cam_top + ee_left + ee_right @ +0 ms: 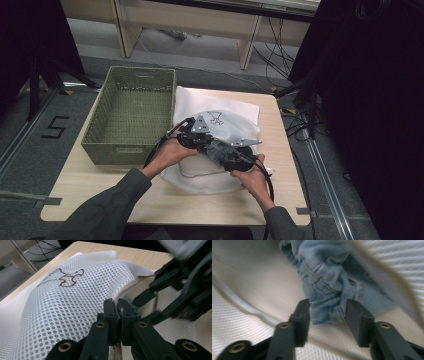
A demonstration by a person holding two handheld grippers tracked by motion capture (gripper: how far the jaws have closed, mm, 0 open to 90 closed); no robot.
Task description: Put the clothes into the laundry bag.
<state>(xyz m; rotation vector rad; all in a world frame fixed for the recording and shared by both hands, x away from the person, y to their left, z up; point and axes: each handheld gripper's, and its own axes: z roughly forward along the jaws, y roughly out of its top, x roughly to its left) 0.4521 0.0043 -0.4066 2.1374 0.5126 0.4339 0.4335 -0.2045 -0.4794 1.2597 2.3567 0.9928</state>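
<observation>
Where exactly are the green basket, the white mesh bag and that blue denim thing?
green basket (116, 146): high view, its near front wall.
white mesh bag (75, 300): left gripper view, its raised upper layer.
blue denim cloth (324, 287): right gripper view, its bunched middle.

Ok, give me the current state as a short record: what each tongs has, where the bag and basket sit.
left tongs: shut on the zip edge of the white mesh bag, holding the opening up
right tongs: jaws around the bunched blue denim garment at the bag's mouth, gripping it
mesh bag position: on the wooden table, to the right of the basket, brown stitched figure on top
green woven basket: on the table's left half, nothing visible inside
garment progress: partly under the mesh, how far in cannot be told
</observation>
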